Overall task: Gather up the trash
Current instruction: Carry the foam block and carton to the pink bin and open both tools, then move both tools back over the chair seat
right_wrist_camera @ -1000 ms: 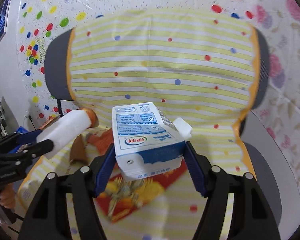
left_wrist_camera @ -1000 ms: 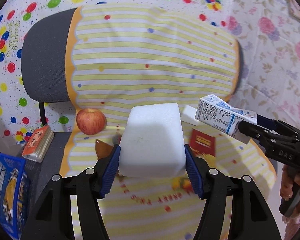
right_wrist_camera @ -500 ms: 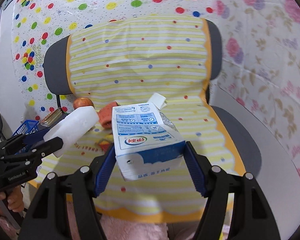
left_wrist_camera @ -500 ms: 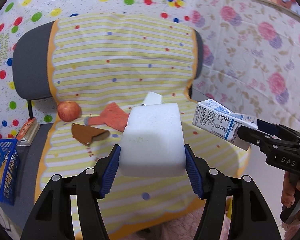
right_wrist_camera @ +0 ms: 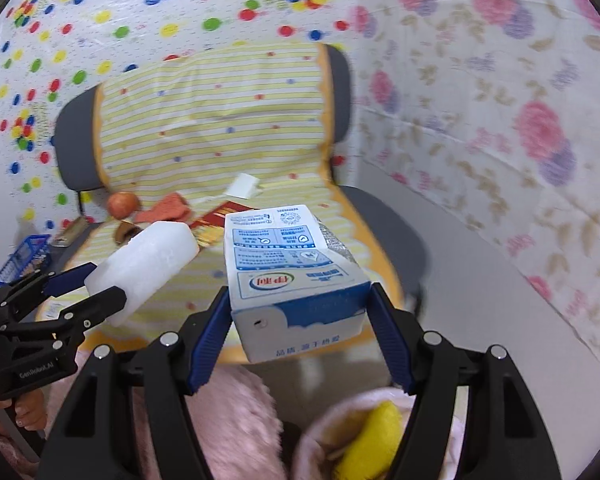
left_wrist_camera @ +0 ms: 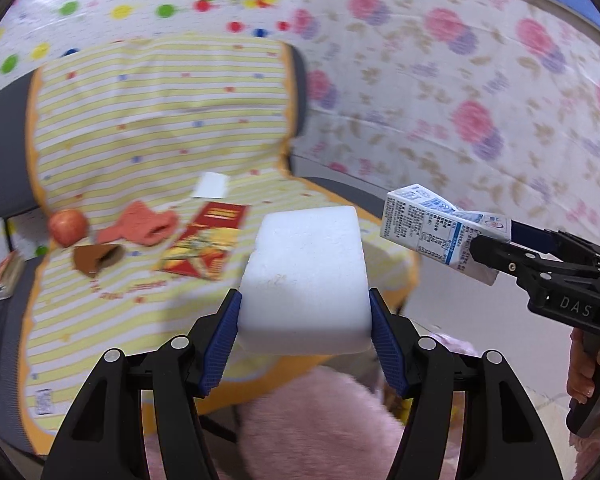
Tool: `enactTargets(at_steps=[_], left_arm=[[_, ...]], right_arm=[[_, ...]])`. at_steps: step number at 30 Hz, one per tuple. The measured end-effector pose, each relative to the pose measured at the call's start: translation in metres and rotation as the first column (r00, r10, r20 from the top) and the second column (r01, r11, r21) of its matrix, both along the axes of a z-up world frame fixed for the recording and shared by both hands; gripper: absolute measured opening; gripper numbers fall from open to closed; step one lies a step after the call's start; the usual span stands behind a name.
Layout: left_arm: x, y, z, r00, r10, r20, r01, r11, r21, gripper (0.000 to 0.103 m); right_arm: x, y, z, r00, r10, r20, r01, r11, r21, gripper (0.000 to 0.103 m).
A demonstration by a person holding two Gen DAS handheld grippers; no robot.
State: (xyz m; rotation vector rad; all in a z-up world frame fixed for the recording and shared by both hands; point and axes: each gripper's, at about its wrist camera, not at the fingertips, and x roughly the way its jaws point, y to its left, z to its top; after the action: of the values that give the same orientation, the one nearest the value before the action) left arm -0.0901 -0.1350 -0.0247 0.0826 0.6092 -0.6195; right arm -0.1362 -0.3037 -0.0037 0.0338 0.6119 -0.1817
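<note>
A white foam block (left_wrist_camera: 306, 272) is clamped in the left gripper (left_wrist_camera: 305, 334); a blue-and-white milk carton (right_wrist_camera: 296, 276) is squeezed by the right gripper (right_wrist_camera: 300, 340), marked "DAS"; both are held above the chair's (right_wrist_camera: 384, 216) front edge.

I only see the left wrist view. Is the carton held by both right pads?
Observer: Yes, both blue pads press the carton's sides in the right gripper.
Operator: Anything below that gripper?
Observer: A pink fluffy thing holding something yellow; unclear what.
Operator: How does my foam sit?
Observer: From the side, most of the foam juts past the left gripper's fingertips.
</note>
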Motion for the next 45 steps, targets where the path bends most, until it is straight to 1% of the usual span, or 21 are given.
enactTargets(at_steps=[4,5,11,16,18,19,20,21,22,24,27,32,37,41,45], left_arm=[[-0.016,-0.029,-0.010,0.996,-0.089,-0.014,0.089,0.996,0.008,0.063],[-0.020,-0.036,-0.013,0.994,-0.111,-0.019,0.112,0.994,0.009,0.063],[-0.040,-0.078,-0.025,0.972,-0.232,-0.029,0.233,0.972,0.026,0.063],[-0.043,-0.107,-0.031,0.955,-0.293,-0.045,0.295,0.955,0.029,0.063],[-0.041,-0.119,-0.033,0.946,-0.317,-0.060,0.319,0.947,0.028,0.069],[-0.040,-0.123,-0.035,0.942,-0.329,-0.070,0.331,0.943,0.026,0.074],[-0.038,-0.126,-0.036,0.941,-0.328,-0.081,0.332,0.943,0.028,0.084],[-0.037,-0.128,-0.038,0.944,-0.319,-0.087,0.323,0.946,0.027,0.087],[-0.036,-0.128,-0.040,0.945,-0.313,-0.091,0.317,0.948,0.031,0.087],[-0.034,-0.124,-0.043,0.952,-0.291,-0.096,0.296,0.954,0.048,0.087],[-0.027,-0.112,-0.044,0.963,-0.246,-0.107,0.253,0.966,0.050,0.087],[-0.021,-0.093,-0.042,0.977,-0.195,-0.090,0.201,0.977,0.068,0.087],[-0.017,-0.073,-0.037,0.986,-0.152,-0.074,0.157,0.985,0.072,0.087],[-0.010,-0.053,-0.031,0.992,-0.105,-0.065,0.109,0.992,0.059,0.087],[-0.001,-0.025,-0.026,0.999,-0.021,-0.045,0.023,0.998,0.058,0.087]], right_arm=[[-0.036,-0.011,-0.009,0.994,-0.109,-0.021,0.107,0.991,-0.077,0.067],[-0.041,-0.013,-0.011,0.992,-0.124,-0.027,0.122,0.989,-0.085,0.067],[-0.082,-0.038,-0.032,0.968,-0.238,-0.085,0.232,0.970,-0.071,0.067],[-0.097,-0.057,-0.038,0.951,-0.294,-0.092,0.290,0.955,-0.060,0.068],[-0.099,-0.066,-0.040,0.947,-0.306,-0.095,0.303,0.952,-0.044,0.069],[-0.098,-0.070,-0.043,0.947,-0.305,-0.104,0.303,0.952,-0.038,0.070],[-0.097,-0.073,-0.045,0.945,-0.308,-0.111,0.306,0.951,-0.034,0.072],[-0.097,-0.078,-0.049,0.942,-0.312,-0.123,0.311,0.950,-0.027,0.076],[-0.097,-0.081,-0.052,0.940,-0.314,-0.133,0.314,0.949,-0.017,0.077],[-0.098,-0.086,-0.054,0.939,-0.316,-0.138,0.319,0.948,0.005,0.077],[-0.097,-0.088,-0.053,0.939,-0.316,-0.132,0.321,0.947,0.012,0.077],[-0.092,-0.084,-0.045,0.949,-0.296,-0.110,0.300,0.954,0.024,0.077],[-0.082,-0.074,-0.034,0.964,-0.254,-0.086,0.258,0.965,0.042,0.077],[-0.067,-0.062,-0.026,0.977,-0.204,-0.061,0.208,0.976,0.061,0.077],[-0.041,-0.043,-0.018,0.991,-0.124,-0.043,0.127,0.989,0.072,0.077]])
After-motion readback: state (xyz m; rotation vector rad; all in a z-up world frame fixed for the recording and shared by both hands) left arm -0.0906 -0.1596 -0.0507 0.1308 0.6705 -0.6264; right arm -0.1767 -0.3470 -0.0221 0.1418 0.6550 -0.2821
